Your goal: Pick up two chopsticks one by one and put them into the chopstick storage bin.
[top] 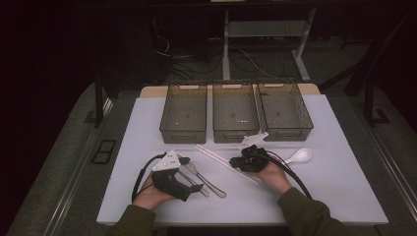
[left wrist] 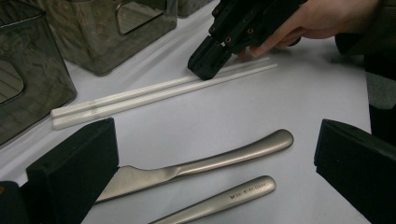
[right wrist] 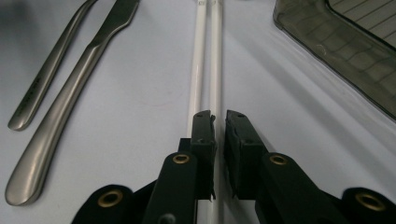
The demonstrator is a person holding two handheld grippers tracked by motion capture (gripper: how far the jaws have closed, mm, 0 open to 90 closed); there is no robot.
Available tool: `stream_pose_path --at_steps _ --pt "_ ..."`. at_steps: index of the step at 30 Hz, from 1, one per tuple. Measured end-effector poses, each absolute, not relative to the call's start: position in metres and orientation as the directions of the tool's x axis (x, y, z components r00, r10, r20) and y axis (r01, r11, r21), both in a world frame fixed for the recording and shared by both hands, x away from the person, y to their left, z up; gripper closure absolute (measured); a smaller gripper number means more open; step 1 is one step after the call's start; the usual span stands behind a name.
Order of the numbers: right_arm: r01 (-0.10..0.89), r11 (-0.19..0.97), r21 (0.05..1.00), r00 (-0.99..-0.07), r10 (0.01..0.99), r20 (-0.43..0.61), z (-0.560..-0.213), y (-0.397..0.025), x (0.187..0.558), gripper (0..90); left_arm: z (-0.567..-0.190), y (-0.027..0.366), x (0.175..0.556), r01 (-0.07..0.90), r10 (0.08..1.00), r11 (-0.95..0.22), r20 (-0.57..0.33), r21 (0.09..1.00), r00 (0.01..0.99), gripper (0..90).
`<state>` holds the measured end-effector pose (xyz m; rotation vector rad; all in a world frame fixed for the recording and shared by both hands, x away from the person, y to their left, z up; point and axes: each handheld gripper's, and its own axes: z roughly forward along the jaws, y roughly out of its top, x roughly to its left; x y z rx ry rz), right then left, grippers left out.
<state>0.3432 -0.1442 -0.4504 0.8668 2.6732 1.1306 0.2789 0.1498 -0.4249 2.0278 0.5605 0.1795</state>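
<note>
At a white table (top: 344, 191), the right hand (top: 273, 175) lowers the right gripper (right wrist: 219, 122) over a pair of white chopsticks (right wrist: 208, 60), jaws nearly pressed together astride one stick. The left gripper (top: 189, 169), jaws spread wide, rests low over a knife (left wrist: 196, 164) and second metal handle (left wrist: 224, 198). Three grey bins (top: 236, 114) line the far edge; a white spoon (top: 300, 156) lies right, open tabletop beyond.

Dim rm: white table (top: 344, 196), grey floor (top: 54, 196), desk legs (top: 225, 44) (cables (top: 246, 56) behind).
</note>
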Motion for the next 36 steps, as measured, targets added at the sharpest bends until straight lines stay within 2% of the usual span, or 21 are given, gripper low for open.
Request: stream_pose_path --at_steps 12,36 --pt "0.43 0.579 0.692 -0.82 0.572 0.031 -0.449 -0.139 0.334 85.4 -0.424 0.151 0.279 0.307 0.456 -0.413 -0.096 0.858 0.885 0.0" --pt "0.446 0.486 0.752 -0.814 0.57 0.114 -0.409 -0.165 0.328 85.4 -0.424 0.152 0.278 0.307 0.459 -0.406 -0.098 0.861 0.883 0.0"
